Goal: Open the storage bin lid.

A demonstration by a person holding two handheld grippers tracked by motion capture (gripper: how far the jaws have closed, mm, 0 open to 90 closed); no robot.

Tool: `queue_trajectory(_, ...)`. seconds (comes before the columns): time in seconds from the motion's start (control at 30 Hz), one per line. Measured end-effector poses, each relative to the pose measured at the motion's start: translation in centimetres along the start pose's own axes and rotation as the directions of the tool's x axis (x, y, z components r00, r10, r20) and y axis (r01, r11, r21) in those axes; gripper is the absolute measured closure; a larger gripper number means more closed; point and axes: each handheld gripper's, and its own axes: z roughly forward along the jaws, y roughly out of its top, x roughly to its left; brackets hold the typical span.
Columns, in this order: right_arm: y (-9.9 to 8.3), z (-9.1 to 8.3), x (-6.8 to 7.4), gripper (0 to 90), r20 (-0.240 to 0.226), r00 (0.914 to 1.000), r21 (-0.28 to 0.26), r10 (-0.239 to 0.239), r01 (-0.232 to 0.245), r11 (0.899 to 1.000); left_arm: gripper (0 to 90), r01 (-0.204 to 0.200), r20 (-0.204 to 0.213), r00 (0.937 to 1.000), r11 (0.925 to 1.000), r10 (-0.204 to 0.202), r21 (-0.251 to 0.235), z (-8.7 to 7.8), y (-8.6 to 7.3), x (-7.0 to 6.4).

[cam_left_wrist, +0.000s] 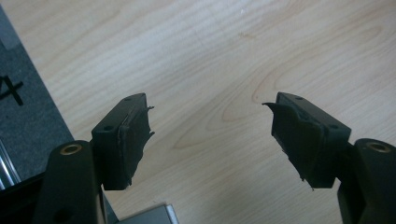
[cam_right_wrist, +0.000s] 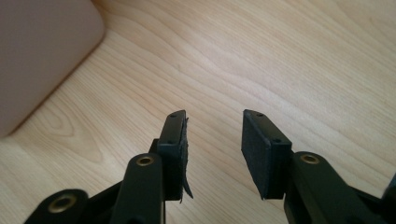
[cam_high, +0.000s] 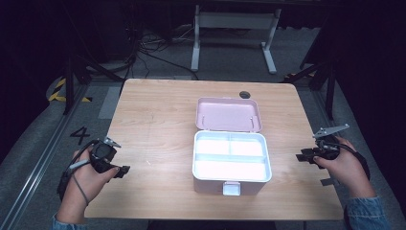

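A pink box (cam_high: 230,163) with a white divided tray inside stands in the middle of the wooden table (cam_high: 153,124). Its lid (cam_high: 229,115) lies back, open, and a latch hangs at its front. My left gripper (cam_high: 125,171) hovers over the table's front left, well to the left of the box. In the left gripper view the left gripper (cam_left_wrist: 212,135) is open wide over bare wood. My right gripper (cam_high: 301,156) is held at the table's right edge, right of the box. In the right gripper view the right gripper (cam_right_wrist: 215,140) is open narrowly, with the pink box (cam_right_wrist: 42,56) at upper left.
A round cable hole (cam_high: 244,95) sits near the table's far edge. Grey floor (cam_high: 43,143) with a painted "4" lies to the left, a white table frame (cam_high: 234,33) and cables stand behind. Bare wood surrounds the box on all sides.
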Motion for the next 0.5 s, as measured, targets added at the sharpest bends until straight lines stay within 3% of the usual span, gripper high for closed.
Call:
queue_trajectory(0.17,-0.4,0.7,-0.4,60.3,0.021,0.9997,0.045,0.011,-0.012,0.999,28.3,-0.004,0.007,1.0000,0.9980,0.004,0.064,1.2,-0.2,0.4)
queue_trajectory(0.3,-0.7,1.0,-0.6,59.8,0.036,0.9993,0.069,0.014,-0.017,0.997,28.3,0.017,0.006,0.9998,0.9950,-0.017,0.098,1.7,-0.4,0.6)
queue_trajectory(0.5,-0.6,0.9,-0.3,58.0,0.034,0.9994,0.066,0.002,-0.004,0.998,28.2,0.002,0.024,0.9997,0.9940,-0.005,0.109,2.0,-0.2,0.5)
